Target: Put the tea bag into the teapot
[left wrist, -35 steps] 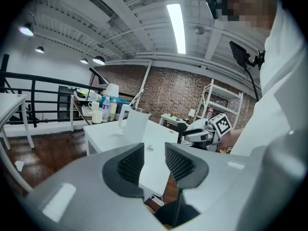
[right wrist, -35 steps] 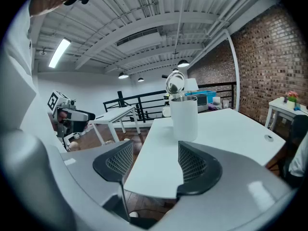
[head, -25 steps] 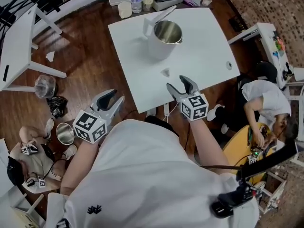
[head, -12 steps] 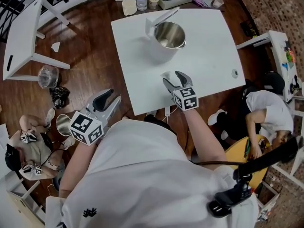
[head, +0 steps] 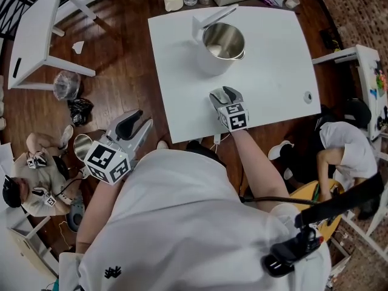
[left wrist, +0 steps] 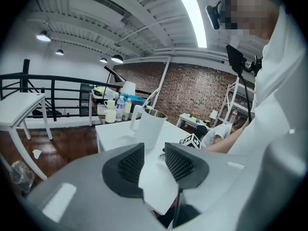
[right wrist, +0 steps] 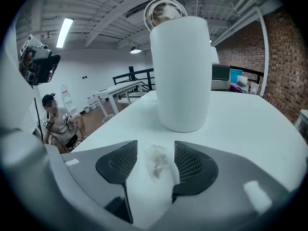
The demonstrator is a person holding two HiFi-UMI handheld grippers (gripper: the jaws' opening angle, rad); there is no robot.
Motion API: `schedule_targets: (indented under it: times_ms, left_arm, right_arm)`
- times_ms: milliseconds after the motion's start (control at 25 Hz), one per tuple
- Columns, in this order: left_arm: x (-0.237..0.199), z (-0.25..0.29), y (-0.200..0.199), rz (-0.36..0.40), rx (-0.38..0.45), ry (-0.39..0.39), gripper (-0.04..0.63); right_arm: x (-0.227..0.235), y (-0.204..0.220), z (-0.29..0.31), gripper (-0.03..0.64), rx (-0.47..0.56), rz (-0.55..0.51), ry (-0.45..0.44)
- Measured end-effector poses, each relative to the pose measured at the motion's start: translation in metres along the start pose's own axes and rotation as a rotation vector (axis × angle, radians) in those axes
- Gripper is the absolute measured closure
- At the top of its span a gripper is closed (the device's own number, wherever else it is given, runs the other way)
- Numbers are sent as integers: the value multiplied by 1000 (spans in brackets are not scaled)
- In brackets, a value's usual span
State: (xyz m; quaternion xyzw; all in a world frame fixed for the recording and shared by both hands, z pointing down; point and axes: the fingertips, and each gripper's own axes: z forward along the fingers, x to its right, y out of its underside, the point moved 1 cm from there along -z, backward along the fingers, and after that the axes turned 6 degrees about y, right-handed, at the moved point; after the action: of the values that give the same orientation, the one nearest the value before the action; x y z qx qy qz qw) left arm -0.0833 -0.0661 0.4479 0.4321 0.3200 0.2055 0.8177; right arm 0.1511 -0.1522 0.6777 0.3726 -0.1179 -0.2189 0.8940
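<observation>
Right gripper (right wrist: 154,148) closing round tea bag (right wrist: 157,161), pads not touching — hidden in head view

Left tongs (left wrist: 153,153) open; right tongs (right wrist: 155,153) closing, something between.

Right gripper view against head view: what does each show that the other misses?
Only the right gripper view: the tea bag lying on the table between the right gripper's closing jaws, pads not yet touching it. In the head view that gripper covers it. Only the head view: a look down into the teapot's open mouth, and the left gripper held off the table, over the floor. Both: the white teapot standing upright just beyond the right gripper on the white table.
</observation>
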Motion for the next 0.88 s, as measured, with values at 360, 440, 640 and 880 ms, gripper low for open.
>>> schedule_targets:
  times_ms: [360, 440, 640, 880]
  left_arm:
    - [-2, 3, 2, 1, -9, -12, 460]
    - [-4, 4, 1, 6, -10, -10, 460]
    - [-5, 3, -1, 15, -12, -3, 460]
    - [-7, 3, 0, 17, -14, 9, 460]
  right_arm:
    - [5, 13, 14, 518, -36, -12, 35]
    - [7, 15, 16, 569, -36, -10, 50]
    - [9, 14, 16, 580, -31, -4, 69]
    - [10, 14, 15, 583, -37, 5, 82]
